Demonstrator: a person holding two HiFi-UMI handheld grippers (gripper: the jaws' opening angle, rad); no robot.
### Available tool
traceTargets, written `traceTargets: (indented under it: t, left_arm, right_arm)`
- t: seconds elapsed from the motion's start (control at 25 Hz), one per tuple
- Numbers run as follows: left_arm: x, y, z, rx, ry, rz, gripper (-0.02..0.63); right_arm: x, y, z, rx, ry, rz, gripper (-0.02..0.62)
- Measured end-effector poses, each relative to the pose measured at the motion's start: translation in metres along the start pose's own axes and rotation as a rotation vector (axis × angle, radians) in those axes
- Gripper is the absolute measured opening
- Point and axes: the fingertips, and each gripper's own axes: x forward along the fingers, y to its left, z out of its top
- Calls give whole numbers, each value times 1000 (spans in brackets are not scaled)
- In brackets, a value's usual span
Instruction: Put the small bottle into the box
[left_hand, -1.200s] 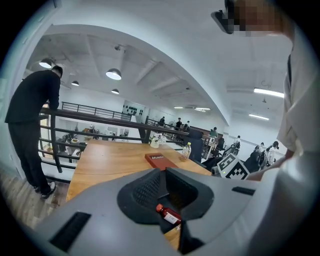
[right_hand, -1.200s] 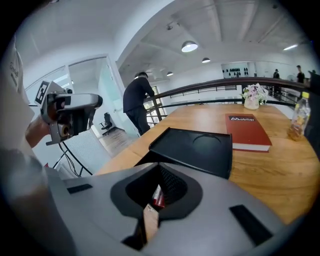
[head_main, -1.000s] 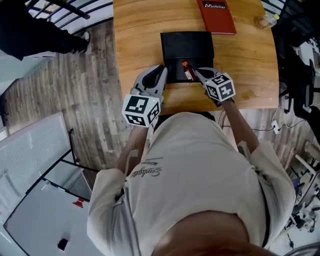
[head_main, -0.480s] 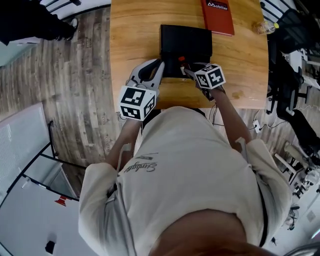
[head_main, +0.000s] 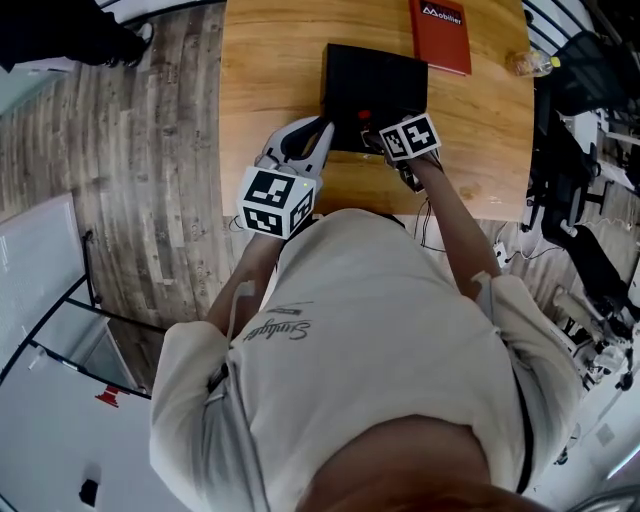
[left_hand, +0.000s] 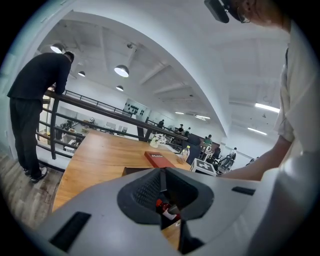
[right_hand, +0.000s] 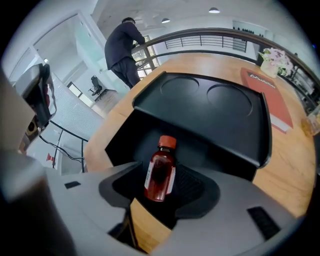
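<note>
The small brown bottle (right_hand: 160, 172) with a red cap stands upright inside the open black box (right_hand: 150, 132), whose lid (right_hand: 215, 102) leans back behind it. My right gripper (right_hand: 162, 189) sits at the box's near edge (head_main: 372, 135). Its jaws are opening on either side of the bottle and no pad presses on it. In the head view only the red cap (head_main: 364, 115) shows. My left gripper (head_main: 322, 128) rests shut and empty at the box's front left corner. Through its fingers (left_hand: 145, 190) the bottle (left_hand: 167, 210) peeks.
A red book (head_main: 441, 35) lies on the wooden table (head_main: 270, 60) beyond the box. A clear plastic bottle (head_main: 530, 62) lies near the table's right edge. A person in black (right_hand: 125, 42) stands at a railing past the table's left end.
The right gripper carried the bottle forward and down into the box, then its jaws spread off it. The left gripper stayed by the box's corner.
</note>
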Motion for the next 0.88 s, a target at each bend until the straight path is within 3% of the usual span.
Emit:
traceTargets:
  t: [0.36,0.6,0.88]
  left_arm:
    - [0,13,0,-19,-11,14,41]
    - [-4,20,-1,-17,-1,23,41]
    - [-3,23,2,-13,-6,18,41]
  right_arm:
    - [23,-21,-2,0,108,-96,206]
    - [31,-26,-6,-2,135,-108,218]
    - [33,-25,-7,-100,173,-106,218]
